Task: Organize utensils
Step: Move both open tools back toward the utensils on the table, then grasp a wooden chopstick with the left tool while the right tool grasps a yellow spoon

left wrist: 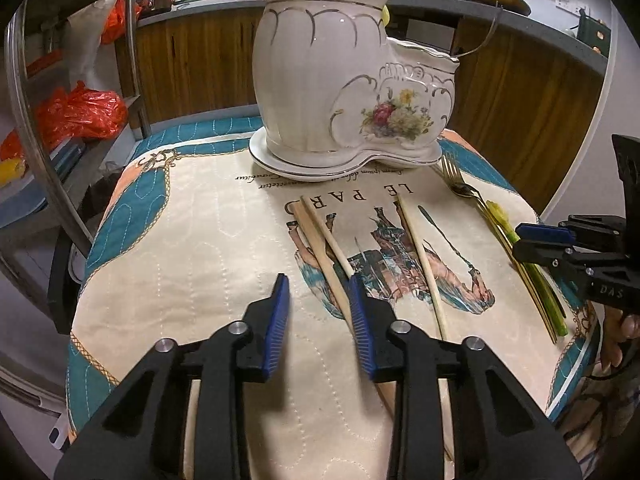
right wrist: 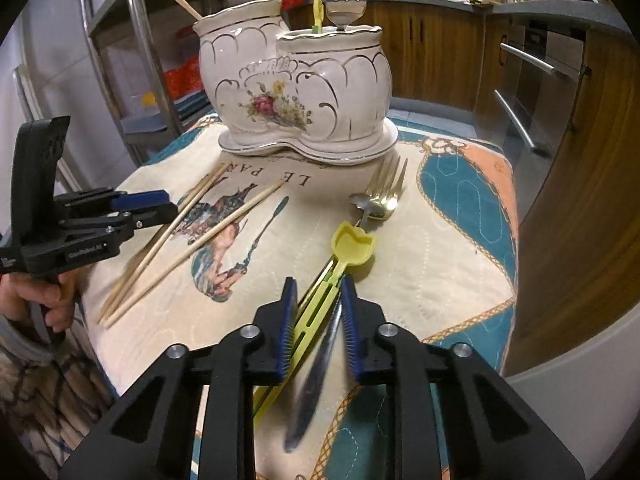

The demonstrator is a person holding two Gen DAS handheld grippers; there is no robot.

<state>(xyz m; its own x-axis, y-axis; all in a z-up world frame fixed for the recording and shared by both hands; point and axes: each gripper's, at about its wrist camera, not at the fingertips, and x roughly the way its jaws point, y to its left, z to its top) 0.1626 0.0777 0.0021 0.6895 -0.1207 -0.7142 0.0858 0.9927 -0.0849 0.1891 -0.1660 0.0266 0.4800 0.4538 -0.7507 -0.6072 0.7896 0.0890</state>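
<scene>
My right gripper point(right wrist: 318, 284) hangs over a quilted bench point(right wrist: 440, 264), its blue fingers point(right wrist: 289, 312) straddling a yellow-green spoon point(right wrist: 352, 246) and a steel handle point(right wrist: 316, 364). Beyond lie chopsticks point(right wrist: 192, 240), a gold fork point(right wrist: 386, 192) and a floral ceramic holder point(right wrist: 296, 92).

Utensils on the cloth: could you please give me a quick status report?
Left gripper open beside the chopsticks. Right gripper: fingers straddle yellow spoon and silver handle, grip unclear. Nothing blocking ceramic holder.

Both tools were matte black plastic with ribbed blue pads lining the fingers and round silver pins at the linkage joints. The left gripper point(left wrist: 320, 292) carried small white lettering on its side; the right gripper point(right wrist: 318, 290) matched it. A checked sleeve point(right wrist: 36, 384) covered the person's left arm.
</scene>
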